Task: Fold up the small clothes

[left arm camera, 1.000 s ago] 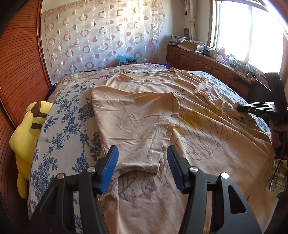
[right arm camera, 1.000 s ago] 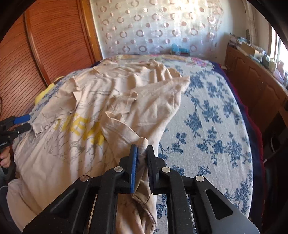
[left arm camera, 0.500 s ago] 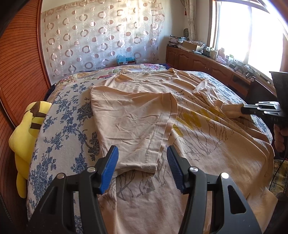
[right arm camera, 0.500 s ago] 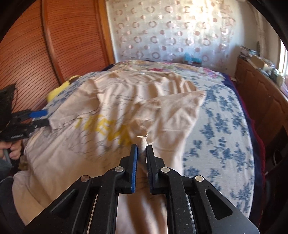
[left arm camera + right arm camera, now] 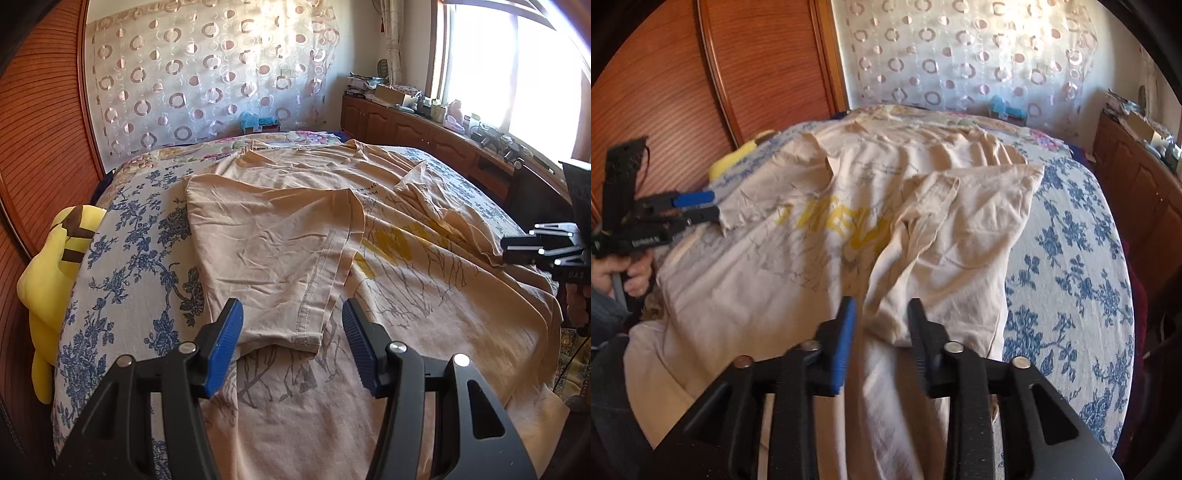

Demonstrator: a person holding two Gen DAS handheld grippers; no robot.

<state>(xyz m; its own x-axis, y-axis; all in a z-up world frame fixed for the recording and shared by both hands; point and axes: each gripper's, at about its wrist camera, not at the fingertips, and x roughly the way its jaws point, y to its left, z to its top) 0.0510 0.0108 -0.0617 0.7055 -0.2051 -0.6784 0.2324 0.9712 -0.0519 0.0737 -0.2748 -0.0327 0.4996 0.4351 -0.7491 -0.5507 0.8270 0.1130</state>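
Observation:
A beige T-shirt [image 5: 406, 295] with yellow letters and a grey branch print lies spread on the bed. Its left sleeve [image 5: 266, 258] is folded in over the body. My left gripper [image 5: 291, 332] hovers open just above that sleeve's hem, its pads clear of the cloth. In the right wrist view the T-shirt [image 5: 775, 277] has its right side bunched in a loose fold [image 5: 923, 258]. My right gripper [image 5: 881, 325] is opening, with the end of that fold lying between its pads, untouched. Each gripper also shows in the other's view: the right gripper [image 5: 504, 247], the left gripper [image 5: 714, 206].
The bed cover [image 5: 129, 258] is white with blue flowers. A yellow plush toy [image 5: 48, 266] is wedged between the bed and the wooden sliding doors [image 5: 757, 74]. A cluttered wooden cabinet [image 5: 406, 125] runs under the window. A hand [image 5: 624, 273] holds the left gripper.
The right gripper, shut on the shirt's fold before, has parted its jaws and let the cloth drop. The left gripper has not moved.

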